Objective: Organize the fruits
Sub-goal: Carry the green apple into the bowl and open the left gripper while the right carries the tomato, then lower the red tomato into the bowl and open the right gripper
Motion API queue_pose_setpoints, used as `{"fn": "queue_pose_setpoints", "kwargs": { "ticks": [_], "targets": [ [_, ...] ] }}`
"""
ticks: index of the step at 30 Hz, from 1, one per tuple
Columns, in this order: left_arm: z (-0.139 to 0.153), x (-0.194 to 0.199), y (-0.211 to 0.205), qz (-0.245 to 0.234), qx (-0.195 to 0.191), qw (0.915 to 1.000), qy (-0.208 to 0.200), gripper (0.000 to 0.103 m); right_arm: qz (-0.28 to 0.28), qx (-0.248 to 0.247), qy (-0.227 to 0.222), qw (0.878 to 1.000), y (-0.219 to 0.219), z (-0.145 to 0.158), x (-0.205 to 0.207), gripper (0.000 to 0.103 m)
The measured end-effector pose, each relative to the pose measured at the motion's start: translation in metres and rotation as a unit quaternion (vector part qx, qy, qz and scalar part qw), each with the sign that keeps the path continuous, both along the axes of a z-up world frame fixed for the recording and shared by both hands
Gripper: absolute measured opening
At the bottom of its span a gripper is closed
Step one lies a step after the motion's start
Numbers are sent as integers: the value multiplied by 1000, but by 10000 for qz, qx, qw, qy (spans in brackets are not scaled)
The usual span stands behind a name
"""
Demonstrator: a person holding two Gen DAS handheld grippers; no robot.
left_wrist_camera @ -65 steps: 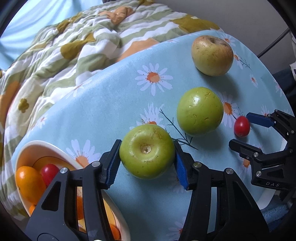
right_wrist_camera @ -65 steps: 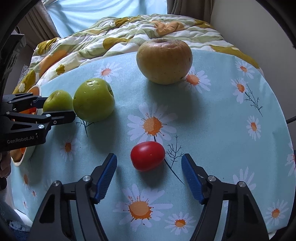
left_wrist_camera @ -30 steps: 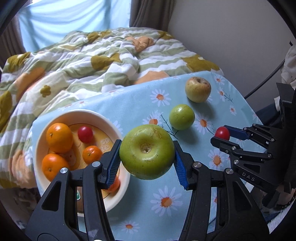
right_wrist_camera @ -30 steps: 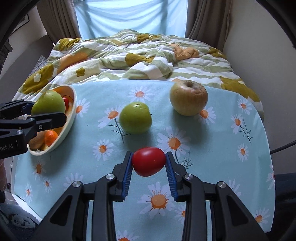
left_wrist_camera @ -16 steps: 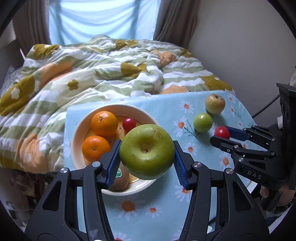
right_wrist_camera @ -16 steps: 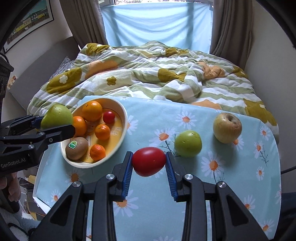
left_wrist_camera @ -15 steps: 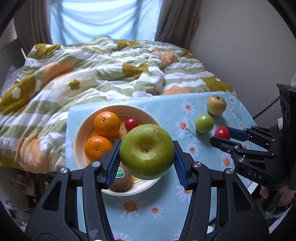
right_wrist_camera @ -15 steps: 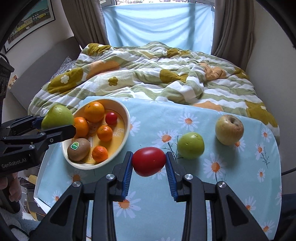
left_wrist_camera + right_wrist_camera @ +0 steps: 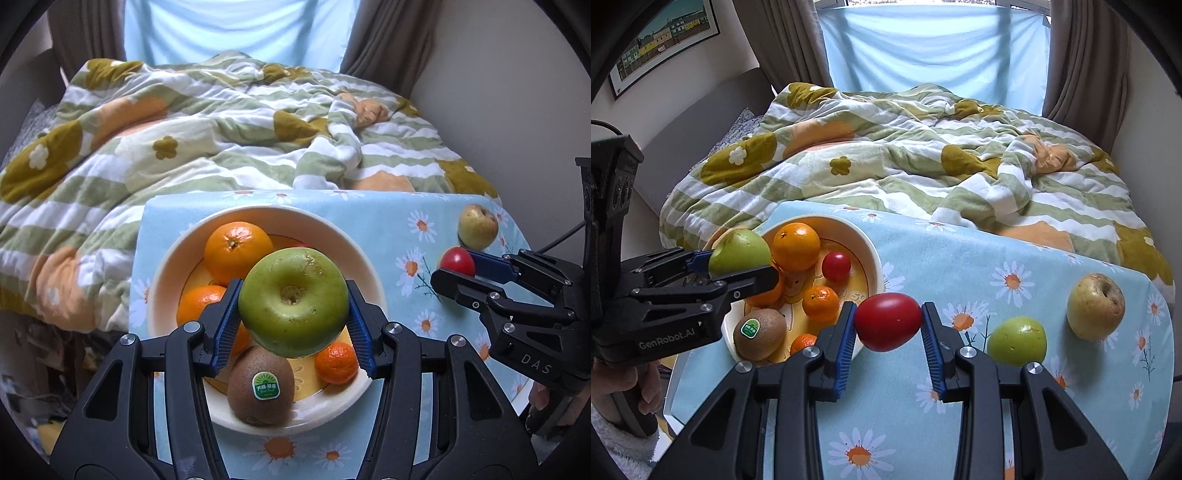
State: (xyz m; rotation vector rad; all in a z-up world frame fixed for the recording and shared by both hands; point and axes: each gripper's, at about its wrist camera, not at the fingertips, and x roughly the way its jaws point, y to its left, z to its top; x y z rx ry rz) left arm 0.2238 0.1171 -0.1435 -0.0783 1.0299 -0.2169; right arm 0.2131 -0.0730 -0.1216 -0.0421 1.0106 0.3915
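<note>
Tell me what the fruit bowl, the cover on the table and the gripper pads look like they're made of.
Fruit bowl: probably glazed ceramic, though melamine is possible; smooth cream rim with a soft sheen.
Table cover: looks like wipeable vinyl or coated cloth; flat, daisy-printed, bending cleanly over the far edge.
Gripper pads: likely ribbed blue rubber or soft plastic on black rigid plastic fingers; fine ridges show.

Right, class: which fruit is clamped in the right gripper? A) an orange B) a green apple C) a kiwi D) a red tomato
D: the right gripper is shut on the red tomato, its blue pads pressing each side, while the left gripper holds the green apple.
</note>
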Motion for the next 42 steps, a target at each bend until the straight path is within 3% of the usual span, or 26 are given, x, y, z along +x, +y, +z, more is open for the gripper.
{"fn": "queue_pose_setpoints", "kwargs": {
  "ticks": [12, 14, 15, 16, 19, 29, 37, 42],
  "targets": [
    [-20, 11, -17, 44, 248, 9996, 131, 60, 375, 46, 206, 9991, -4, -19, 31, 32],
    [-18, 10, -18, 60, 349, 9993, 73, 76, 417, 44, 223, 9989, -5, -21, 33, 32],
    [-16, 9, -18, 82, 381, 9992, 16, 97, 433, 42, 228, 9988, -6, -21, 33, 32],
    [-12, 8, -17, 102, 371, 9992, -62, 103, 451, 39, 230, 9987, -6, -21, 34, 32],
    [-1, 2, -13, 150, 300, 9992, -237, 103, 484, 19, 211, 9986, -6, -19, 35, 32],
    [-1, -23, 4, 367, 393, 9986, 3, 103, 736, 151, 198, 9970, 7, -9, 39, 32],
    [-5, -45, 13, 469, 453, 9978, 124, 103, 1170, 423, 379, 9915, 31, -19, 46, 32],
    [-9, -54, 18, 536, 449, 9973, 206, 103, 1400, 275, 376, 9891, 43, -31, 44, 32]
  ]
}}
